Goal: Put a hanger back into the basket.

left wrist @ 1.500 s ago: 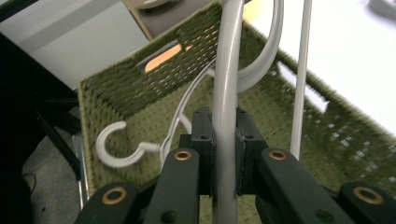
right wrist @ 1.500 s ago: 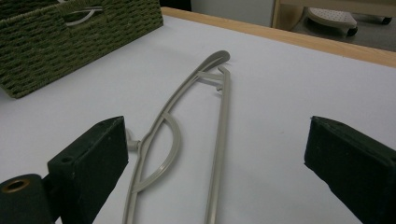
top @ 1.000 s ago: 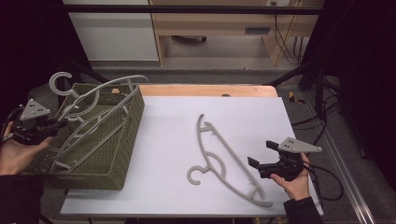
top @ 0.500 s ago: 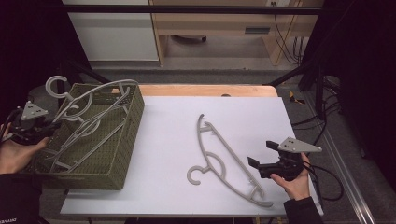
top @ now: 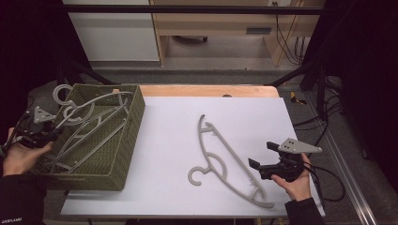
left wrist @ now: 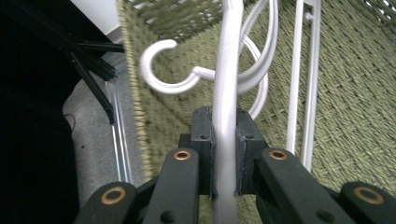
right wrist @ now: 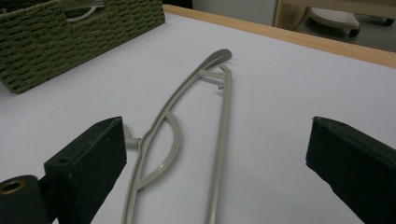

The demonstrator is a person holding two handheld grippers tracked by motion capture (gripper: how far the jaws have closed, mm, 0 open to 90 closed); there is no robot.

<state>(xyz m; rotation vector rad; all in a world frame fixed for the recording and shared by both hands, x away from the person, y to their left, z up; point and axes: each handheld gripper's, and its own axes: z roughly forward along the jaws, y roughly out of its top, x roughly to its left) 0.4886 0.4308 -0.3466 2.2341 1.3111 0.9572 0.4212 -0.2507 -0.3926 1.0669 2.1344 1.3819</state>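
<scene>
Hanger (left wrist: 227, 84), grey plastic: clamped on its bar between my left gripper (left wrist: 225, 154) pads, hook ahead of the jaws, body angled into the green basket (top: 126, 136) on top of other hangers (top: 101, 136). I judge the step as settling it inside; I would lower it flat, keep the hook within the rim, and release only once it rests. Second hanger (right wrist: 187, 135): flat on the white table (top: 169, 140), just ahead of my right gripper (right wrist: 215, 158), whose jaws stand wide apart, holding nothing.
</scene>
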